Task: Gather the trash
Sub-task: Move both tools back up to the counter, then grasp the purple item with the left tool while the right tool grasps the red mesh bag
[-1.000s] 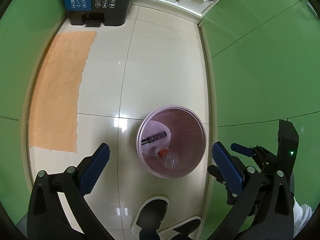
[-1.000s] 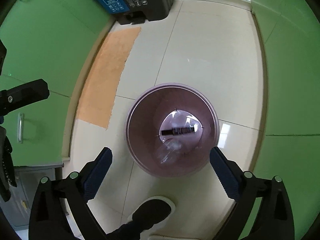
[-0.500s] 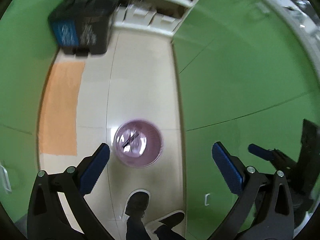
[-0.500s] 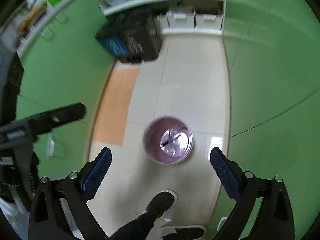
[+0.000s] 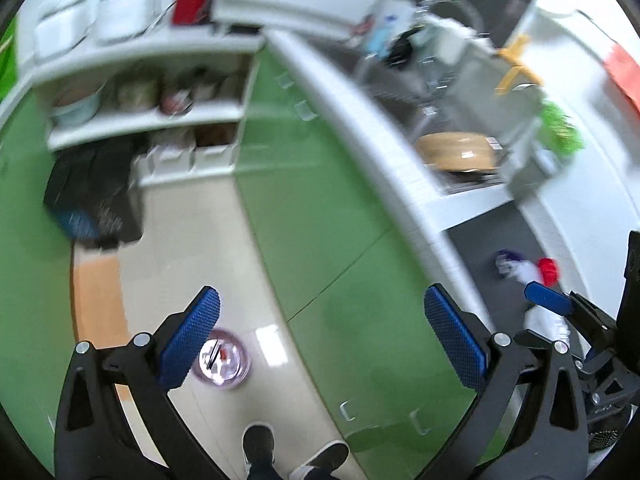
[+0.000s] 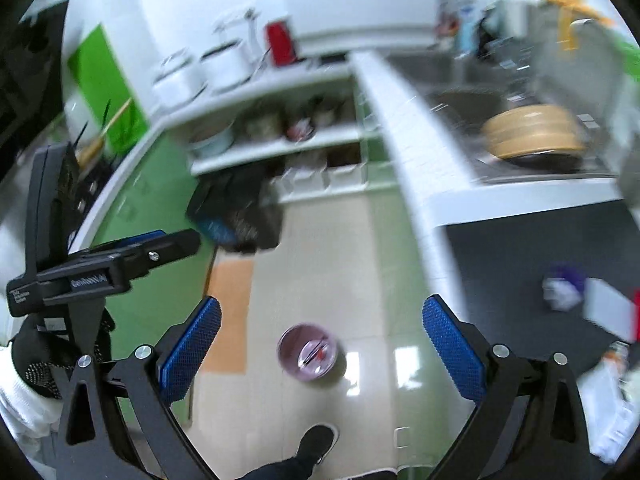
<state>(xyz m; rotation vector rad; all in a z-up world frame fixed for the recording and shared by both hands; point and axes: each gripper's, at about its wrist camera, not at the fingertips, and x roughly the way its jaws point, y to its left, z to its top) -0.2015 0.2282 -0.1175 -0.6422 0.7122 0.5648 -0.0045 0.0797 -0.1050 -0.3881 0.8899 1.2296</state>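
Observation:
Far below on the floor stands a pink waste bin (image 5: 224,364) (image 6: 310,356) holding a plastic bottle and a wrapper. My left gripper (image 5: 322,336) is open and empty, high above the floor beside the green cabinets. My right gripper (image 6: 320,350) is open and empty too, with the bin seen between its fingers. On the dark countertop lie pieces of trash: a purple-and-white crumpled wrapper (image 5: 510,262) (image 6: 562,286), a red item (image 5: 548,270), a white packet (image 6: 608,308) and a clear bottle (image 6: 610,404). The frames are motion-blurred.
A black-and-blue sorting bin (image 5: 94,204) (image 6: 236,216) stands by white shelves (image 6: 280,148). An orange mat (image 5: 100,304) lies on the tiles. The sink (image 5: 460,156) holds a tan bowl. A person's shoes (image 5: 258,450) are at the bottom edge.
Both grippers have risen and tilted up from over the pink bin. The bin has shrunk to a small shape, and the countertop, sink and shelves have come into view.

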